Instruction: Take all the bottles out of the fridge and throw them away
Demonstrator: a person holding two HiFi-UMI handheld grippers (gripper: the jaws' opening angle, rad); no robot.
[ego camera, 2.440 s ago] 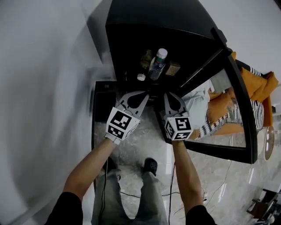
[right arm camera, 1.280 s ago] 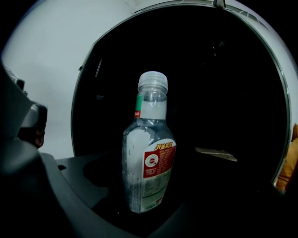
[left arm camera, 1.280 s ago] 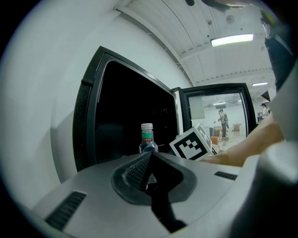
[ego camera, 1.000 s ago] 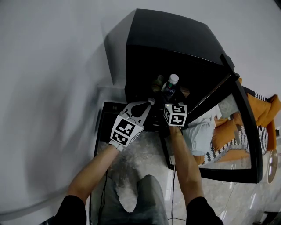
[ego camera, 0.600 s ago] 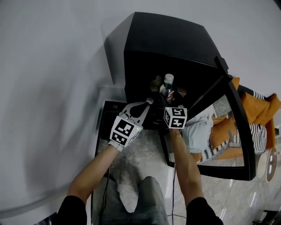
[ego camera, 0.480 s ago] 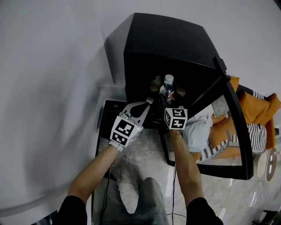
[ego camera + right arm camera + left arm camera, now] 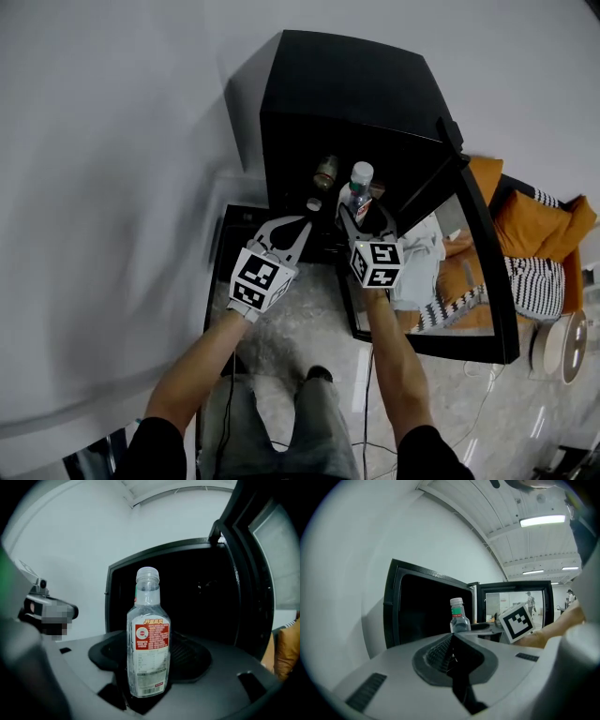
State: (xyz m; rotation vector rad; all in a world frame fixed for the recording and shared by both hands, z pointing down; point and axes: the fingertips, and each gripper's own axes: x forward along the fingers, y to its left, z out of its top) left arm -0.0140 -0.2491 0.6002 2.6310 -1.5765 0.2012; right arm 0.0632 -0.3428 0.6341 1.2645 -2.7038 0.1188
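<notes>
Upright between the jaws of the right gripper (image 7: 364, 212), which have just been closing to pinch it low, the clear plastic red-labelled bottle (image 7: 148, 637) stands before the open black fridge (image 7: 347, 84); the left gripper (image 7: 302, 225) has its jaws pressed together.

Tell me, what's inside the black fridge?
A brownish bottle, a small white cap and, at the front, a clear bottle. The fridge is dark deeper in, so anything behind them is hidden.

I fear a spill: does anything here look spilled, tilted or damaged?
Nothing stands out. The clear bottle stands upright and capped between the jaws of the right gripper, which have just been closing on it; no spill shows.
</notes>
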